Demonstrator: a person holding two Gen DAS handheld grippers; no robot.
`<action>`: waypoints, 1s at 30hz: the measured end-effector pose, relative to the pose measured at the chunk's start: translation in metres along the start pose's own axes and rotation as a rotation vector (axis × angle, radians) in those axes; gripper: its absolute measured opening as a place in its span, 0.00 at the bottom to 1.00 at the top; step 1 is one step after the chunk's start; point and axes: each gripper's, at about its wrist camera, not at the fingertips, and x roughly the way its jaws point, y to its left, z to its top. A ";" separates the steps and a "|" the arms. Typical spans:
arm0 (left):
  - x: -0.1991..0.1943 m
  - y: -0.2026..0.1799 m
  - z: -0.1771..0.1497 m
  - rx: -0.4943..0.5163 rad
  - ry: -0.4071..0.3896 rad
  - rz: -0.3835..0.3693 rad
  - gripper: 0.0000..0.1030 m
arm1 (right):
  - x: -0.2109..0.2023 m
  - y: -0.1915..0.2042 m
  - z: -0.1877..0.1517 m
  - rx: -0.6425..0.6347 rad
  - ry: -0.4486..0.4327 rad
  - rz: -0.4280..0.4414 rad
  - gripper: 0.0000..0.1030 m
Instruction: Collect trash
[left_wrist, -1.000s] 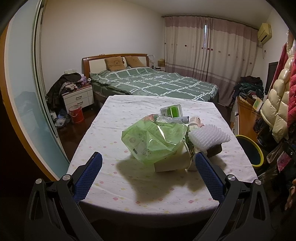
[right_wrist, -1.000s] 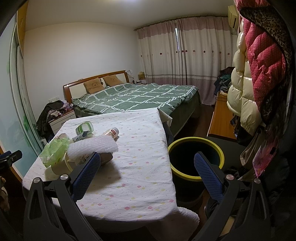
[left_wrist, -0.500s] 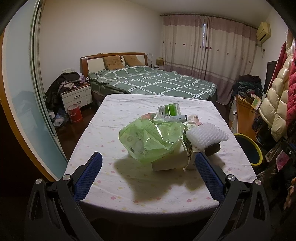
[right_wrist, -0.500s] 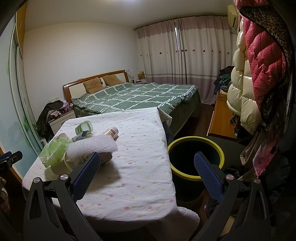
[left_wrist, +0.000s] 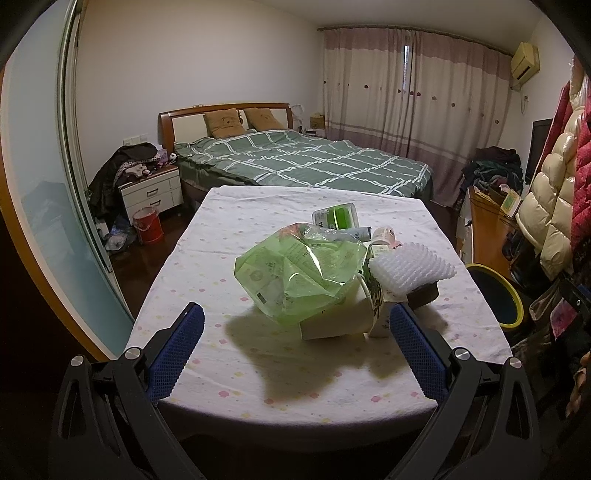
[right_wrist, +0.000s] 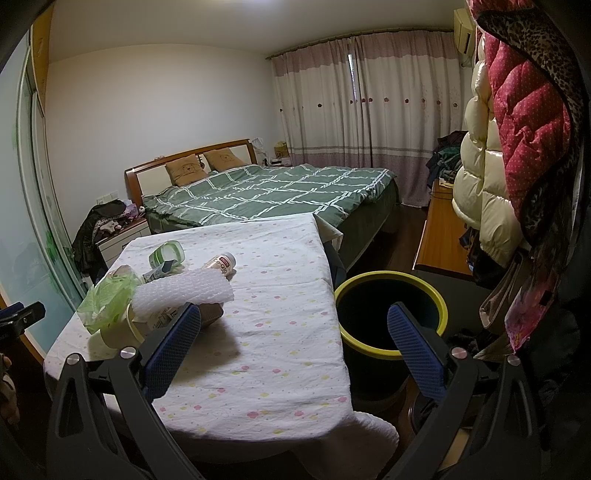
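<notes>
The trash pile (left_wrist: 332, 280) sits mid-table (left_wrist: 229, 350), dead ahead of the left gripper (left_wrist: 295, 347) (nearer, fingers wide); the right gripper (right_wrist: 291, 350), equally wide and empty, faces the bin (right_wrist: 391, 314) on the right.

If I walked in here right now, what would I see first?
Probably the crinkly green plastic bag heaped with other trash in the middle of the spotty tablecloth, with white bubbly foam beside it on the right. Next, the yellow-rimmed bin on the floor beside the table. Both claws, left claw and right claw, are wide open and holding nothing.
</notes>
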 end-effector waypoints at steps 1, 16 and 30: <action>0.000 0.000 0.000 0.000 0.000 0.000 0.96 | 0.000 0.000 -0.001 0.000 0.000 0.000 0.94; 0.002 0.000 -0.001 0.003 0.006 0.000 0.96 | 0.005 -0.001 0.000 0.004 0.018 -0.001 0.94; -0.002 0.046 0.004 -0.079 -0.040 0.107 0.96 | 0.048 0.065 0.009 -0.133 0.086 0.173 0.94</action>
